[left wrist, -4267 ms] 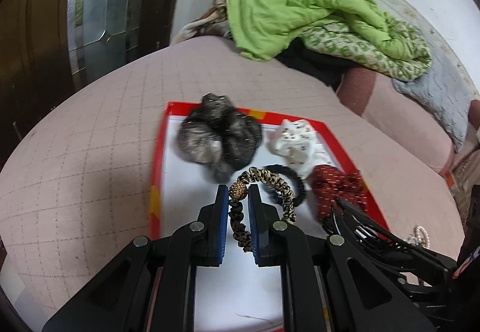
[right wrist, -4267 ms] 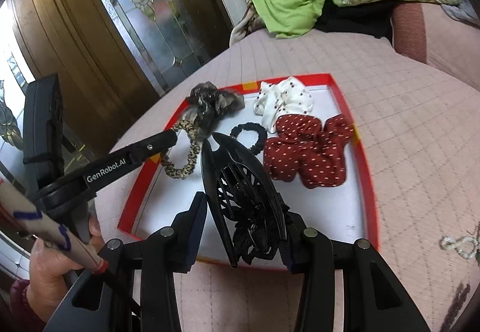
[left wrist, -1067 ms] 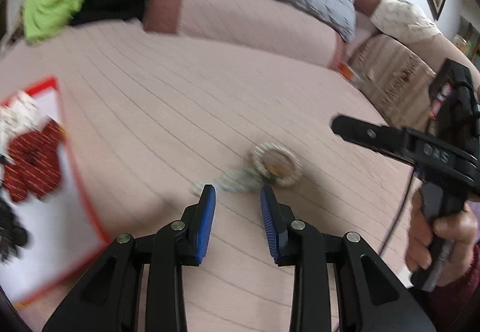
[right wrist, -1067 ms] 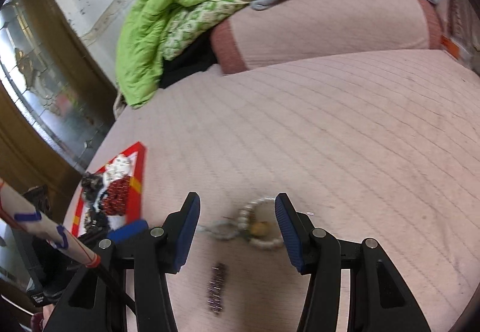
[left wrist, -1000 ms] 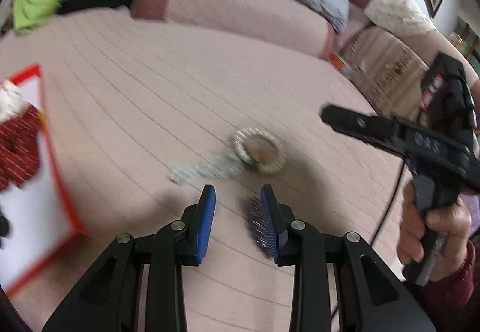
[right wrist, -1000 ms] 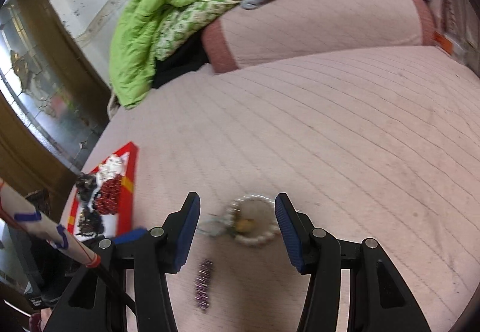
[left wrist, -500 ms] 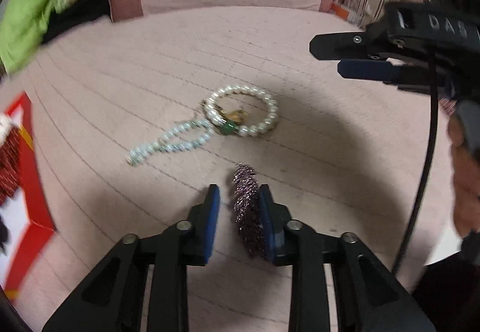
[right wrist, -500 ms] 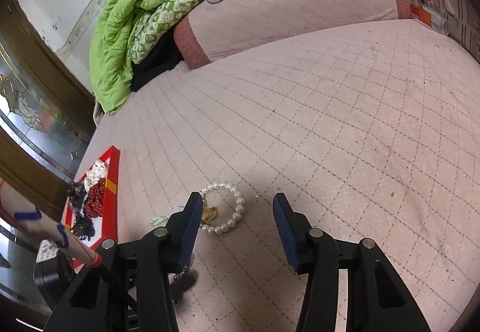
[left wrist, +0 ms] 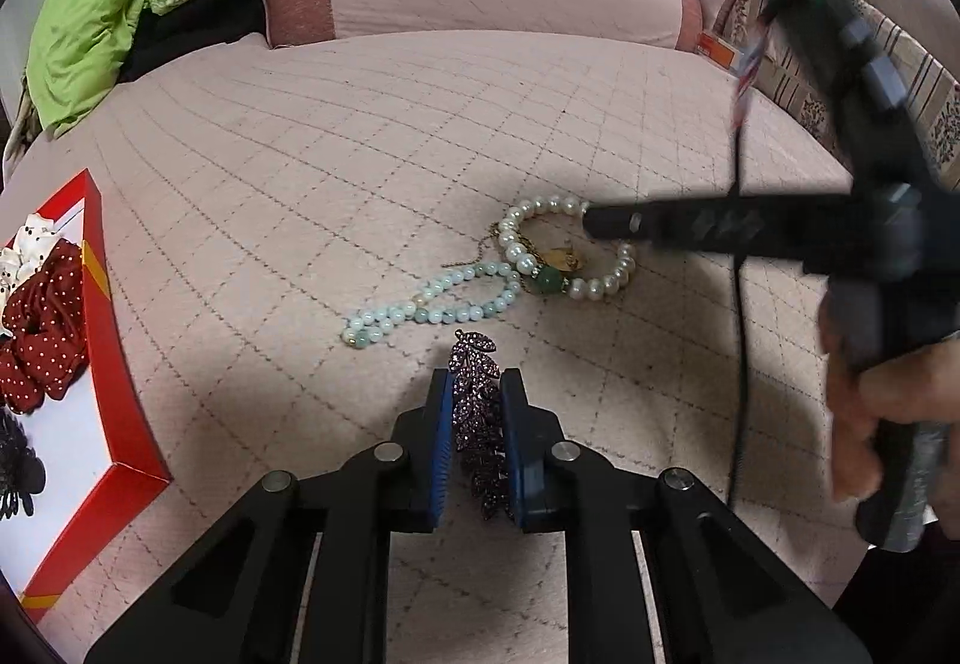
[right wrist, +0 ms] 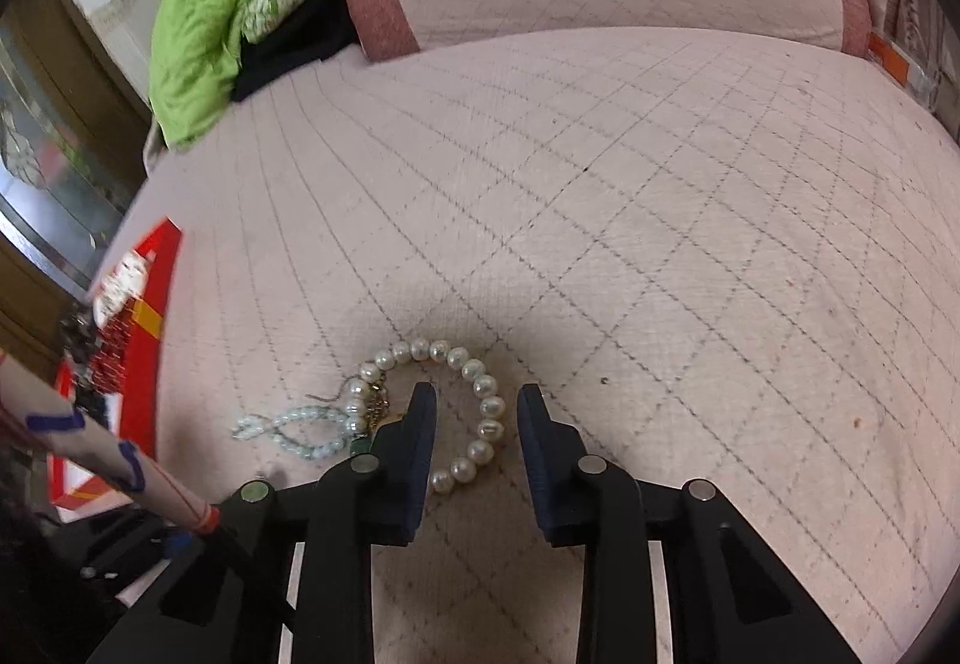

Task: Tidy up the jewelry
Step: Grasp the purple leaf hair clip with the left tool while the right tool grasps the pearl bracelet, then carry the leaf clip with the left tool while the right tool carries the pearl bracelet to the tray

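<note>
Right of the red tray [left wrist: 99, 304], already holding scrunchies [left wrist: 42, 328], the left gripper [left wrist: 477, 424] closes on the purple rhinestone clip [left wrist: 477, 412]; the right gripper [right wrist: 476, 418] closes around the pearl bracelet [right wrist: 480, 412], untouched. The jade bracelet [left wrist: 432, 307] remains.

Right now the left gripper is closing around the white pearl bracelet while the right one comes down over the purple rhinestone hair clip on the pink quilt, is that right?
Not quite: the items are swapped. In the left wrist view the left gripper is closing around the purple rhinestone hair clip. In the right wrist view the right gripper is closing with the white pearl bracelet between its fingers, on the pink quilt.
</note>
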{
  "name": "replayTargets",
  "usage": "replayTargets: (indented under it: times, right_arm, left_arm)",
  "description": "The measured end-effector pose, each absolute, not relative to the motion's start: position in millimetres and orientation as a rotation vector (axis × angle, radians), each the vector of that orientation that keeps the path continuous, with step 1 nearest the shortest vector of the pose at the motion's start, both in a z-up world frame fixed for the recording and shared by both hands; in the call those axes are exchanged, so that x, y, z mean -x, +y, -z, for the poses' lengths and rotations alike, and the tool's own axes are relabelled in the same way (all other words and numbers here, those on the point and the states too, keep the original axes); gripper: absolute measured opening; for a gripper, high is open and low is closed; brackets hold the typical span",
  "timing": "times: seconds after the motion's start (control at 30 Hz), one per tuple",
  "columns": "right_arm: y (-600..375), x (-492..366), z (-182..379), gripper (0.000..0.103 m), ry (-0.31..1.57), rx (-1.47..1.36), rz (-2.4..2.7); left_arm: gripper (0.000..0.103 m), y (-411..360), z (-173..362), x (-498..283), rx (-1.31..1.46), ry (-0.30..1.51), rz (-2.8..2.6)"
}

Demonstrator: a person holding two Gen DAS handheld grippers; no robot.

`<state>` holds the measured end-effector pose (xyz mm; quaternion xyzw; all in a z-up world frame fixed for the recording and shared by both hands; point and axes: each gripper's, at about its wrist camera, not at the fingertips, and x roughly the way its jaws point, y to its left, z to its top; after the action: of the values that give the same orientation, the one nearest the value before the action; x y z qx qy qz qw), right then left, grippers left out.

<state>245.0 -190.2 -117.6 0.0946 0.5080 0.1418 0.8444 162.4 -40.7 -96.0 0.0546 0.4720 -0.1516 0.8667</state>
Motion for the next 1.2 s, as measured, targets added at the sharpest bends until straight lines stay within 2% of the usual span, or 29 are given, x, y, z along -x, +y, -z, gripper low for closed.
replayTargets:
  times: [0.03, 0.07, 0.1, 0.23, 0.47, 0.63, 1.2]
  right_arm:
    - [-186.6, -246.2, 122.3, 0.017, 1.084, -0.165, -0.278]
    - [-184.8, -246.3, 123.0, 0.012, 1.076, -0.14, -0.268]
    - [-183.9, -246.3, 121.9, 0.011, 1.073, -0.123, -0.264]
    - [-188.6, -241.9, 110.7, 0.01, 1.04, -0.149, -0.265]
    - [-201.6, -214.4, 52.4, 0.011, 0.827, -0.232, -0.343]
    - [-202.5, -207.5, 33.2, 0.011, 0.742, -0.27, -0.368]
    - [-197.5, -206.9, 29.2, 0.011, 0.74, -0.32, -0.395]
  left_arm:
    - [0.015, -38.8, 94.4, -162.7, -0.105, 0.985, 0.322]
    - [0.015, -37.4, 92.6, -162.9, -0.102, 0.98, 0.32]
    - [0.015, -37.1, 91.7, -162.8, -0.102, 0.976, 0.319]
    - [0.015, -32.3, 85.2, -162.4, -0.08, 0.96, 0.321]
    - [0.015, -25.9, 73.3, -162.9, -0.058, 0.917, 0.326]
    - [0.015, -23.4, 68.5, -161.1, -0.041, 0.899, 0.322]
    - [0.015, -15.5, 59.3, -169.2, -0.029, 0.869, 0.309]
